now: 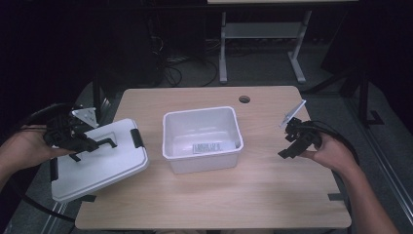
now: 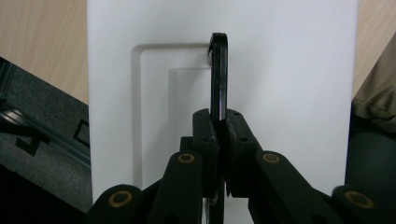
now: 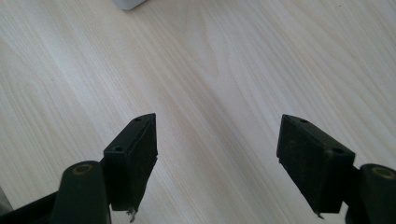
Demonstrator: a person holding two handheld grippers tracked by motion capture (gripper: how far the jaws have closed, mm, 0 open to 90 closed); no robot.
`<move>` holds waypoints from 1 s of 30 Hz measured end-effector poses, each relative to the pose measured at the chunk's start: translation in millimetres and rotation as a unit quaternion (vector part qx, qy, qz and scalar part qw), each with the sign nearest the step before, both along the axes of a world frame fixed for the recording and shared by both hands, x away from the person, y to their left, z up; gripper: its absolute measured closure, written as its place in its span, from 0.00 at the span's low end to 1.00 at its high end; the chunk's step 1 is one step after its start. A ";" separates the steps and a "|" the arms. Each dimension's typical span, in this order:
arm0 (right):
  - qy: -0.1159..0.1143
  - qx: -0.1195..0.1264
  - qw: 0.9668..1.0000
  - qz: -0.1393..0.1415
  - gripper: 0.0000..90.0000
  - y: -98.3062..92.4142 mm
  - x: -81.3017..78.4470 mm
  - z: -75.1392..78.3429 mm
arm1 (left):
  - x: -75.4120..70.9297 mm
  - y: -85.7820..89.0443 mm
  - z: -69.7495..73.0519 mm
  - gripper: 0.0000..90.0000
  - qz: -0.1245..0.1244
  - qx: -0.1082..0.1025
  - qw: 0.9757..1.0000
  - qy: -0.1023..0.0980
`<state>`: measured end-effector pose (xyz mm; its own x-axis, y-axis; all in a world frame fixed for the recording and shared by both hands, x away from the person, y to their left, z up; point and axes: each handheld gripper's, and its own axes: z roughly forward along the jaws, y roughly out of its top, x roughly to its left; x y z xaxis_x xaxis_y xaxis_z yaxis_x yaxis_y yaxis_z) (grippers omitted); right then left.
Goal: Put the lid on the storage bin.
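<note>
At the left of the high view, the left gripper (image 1: 92, 142) sits over a white lid (image 1: 97, 163) that lies tilted at the left edge of the table (image 1: 272, 195), partly overhanging it. The gripper's jaws are clamped on the lid's black handle (image 1: 108, 142). A black clip (image 1: 137, 138) shows on the lid's right edge in this view.

The left gripper view gives the grip up close: the left gripper (image 2: 219, 128) has both jaws pressed tight against the thin black handle (image 2: 218, 74), which stands on edge and runs up from the jaws to the upper middle of the frame. Behind it the white lid (image 2: 289, 84) spreads across most of the frame, with a shallow rectangular recess around the handle. Wooden table (image 2: 42, 42) appears at the upper left, and floor at the lower left.

In the centre of the high view stands an open white bin (image 1: 203, 139) with a label inside it, well apart from both grippers.

At the right of the high view, the right gripper (image 1: 287, 151) is held in a hand (image 1: 331, 153) above the table's right side, holding nothing. The right gripper view settles its state: the right gripper (image 3: 217, 154) has its jaws spread wide with bare wooden table (image 3: 233, 60) between them. A white corner (image 3: 130, 3) shows at that frame's top edge.
</note>
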<state>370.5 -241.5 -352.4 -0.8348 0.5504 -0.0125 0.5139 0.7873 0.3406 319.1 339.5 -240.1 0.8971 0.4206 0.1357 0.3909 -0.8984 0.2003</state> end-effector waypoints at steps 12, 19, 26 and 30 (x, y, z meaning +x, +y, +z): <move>0.002 -0.001 1.000 0.003 0.31 1.3 -0.7 -3.4 | 5.1 -15.5 18.9 0.94 -0.012 -0.006 1.000 -0.002; 0.003 0.001 1.000 -0.002 0.31 -2.8 -3.1 -5.3 | 11.6 -35.6 29.6 0.94 -0.030 -0.004 1.000 -0.005; 0.001 0.006 1.000 -0.005 0.31 -7.0 -5.4 -5.4 | 20.2 -61.3 36.1 0.94 -0.053 -0.007 0.999 -0.009; 0.001 0.008 1.000 -0.008 0.31 -7.8 -6.6 -4.4 | 26.7 -76.8 37.2 0.94 -0.066 -0.007 0.998 -0.007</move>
<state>363.9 -249.3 -356.8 -0.8263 0.5633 -0.0021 0.5267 0.7740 0.3515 345.9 262.7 -202.9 0.9430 0.3001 0.1441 0.2654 -0.9390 0.2185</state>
